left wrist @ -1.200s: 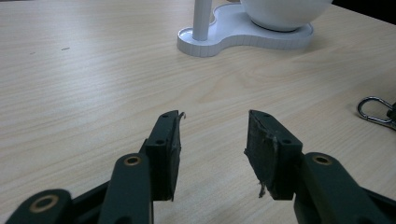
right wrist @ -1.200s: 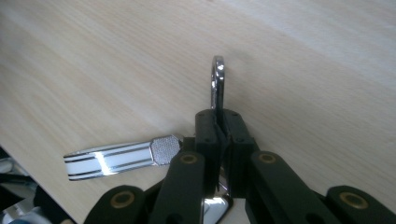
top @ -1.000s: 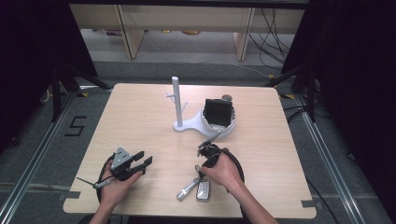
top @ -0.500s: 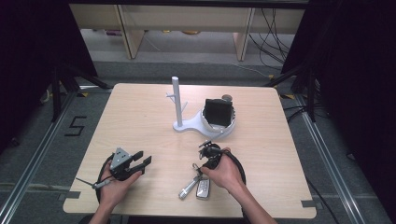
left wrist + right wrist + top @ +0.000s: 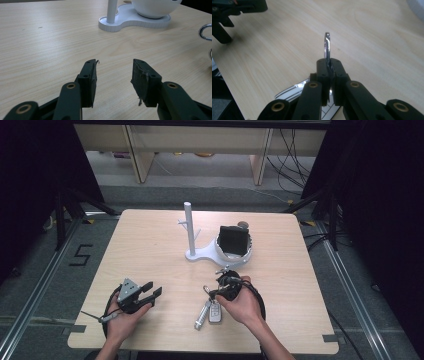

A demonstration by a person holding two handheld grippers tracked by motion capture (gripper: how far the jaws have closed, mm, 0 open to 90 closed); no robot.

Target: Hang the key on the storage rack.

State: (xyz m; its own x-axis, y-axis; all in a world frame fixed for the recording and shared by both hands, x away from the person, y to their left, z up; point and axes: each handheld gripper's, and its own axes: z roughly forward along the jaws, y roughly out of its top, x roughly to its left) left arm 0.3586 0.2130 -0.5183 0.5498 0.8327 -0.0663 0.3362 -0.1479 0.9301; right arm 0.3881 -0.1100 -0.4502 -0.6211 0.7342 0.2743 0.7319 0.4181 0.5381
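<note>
While right tongs (image 5: pixel 329 65) pinch keyring (image 5: pixel 327 46), tabletop (image 5: pixel 150 250) lies open.

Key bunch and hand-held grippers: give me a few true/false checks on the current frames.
1. The right hand-held gripper is shut on the metal ring of the key bunch. True.
2. The left hand-held gripper clamps the white stand. False: its jaws are open with nothing between them, and the stand is farther up the table.
3. The key fob lies inside the white bowl. False: it lies on the table near the right hand.
4. The white stand's post is upright. True.
</note>
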